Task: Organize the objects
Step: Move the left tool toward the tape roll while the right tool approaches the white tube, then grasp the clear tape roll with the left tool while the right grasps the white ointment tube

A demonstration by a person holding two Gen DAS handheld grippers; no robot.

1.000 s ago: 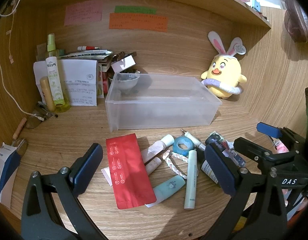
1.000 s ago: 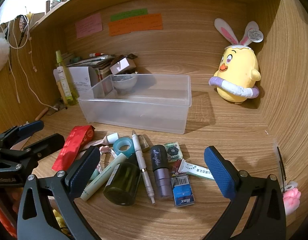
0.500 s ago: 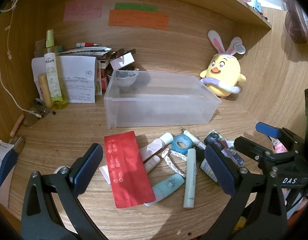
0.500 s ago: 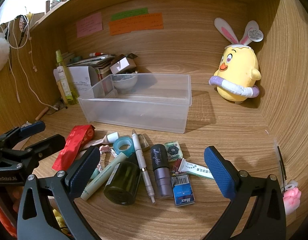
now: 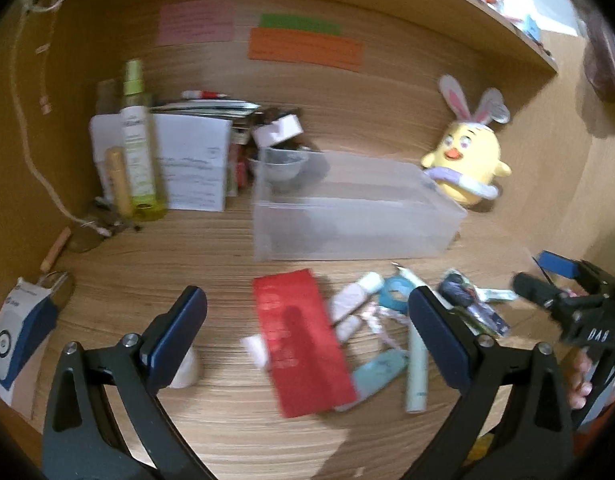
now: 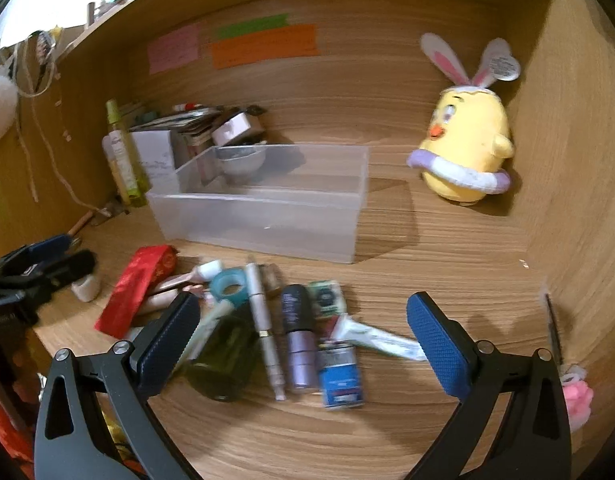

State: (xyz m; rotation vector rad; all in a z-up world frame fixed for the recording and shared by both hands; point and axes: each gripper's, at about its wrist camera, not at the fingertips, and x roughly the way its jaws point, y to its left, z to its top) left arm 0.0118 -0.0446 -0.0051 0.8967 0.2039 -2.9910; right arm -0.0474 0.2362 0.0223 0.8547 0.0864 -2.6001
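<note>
Seemingly about to pick first, the left gripper (image 5: 307,332) in its own view hovers over the red packet (image 5: 301,340), jaws wide but closing with nothing yet pinched; it should settle squarely astride the packet's narrow width before squeezing, then carry it to the clear bin (image 5: 355,208) just behind. From the right wrist, the right gripper (image 6: 303,332) hangs spread and empty above the purple tube (image 6: 297,336) and green bottle (image 6: 223,356), and is best kept clear.
</note>
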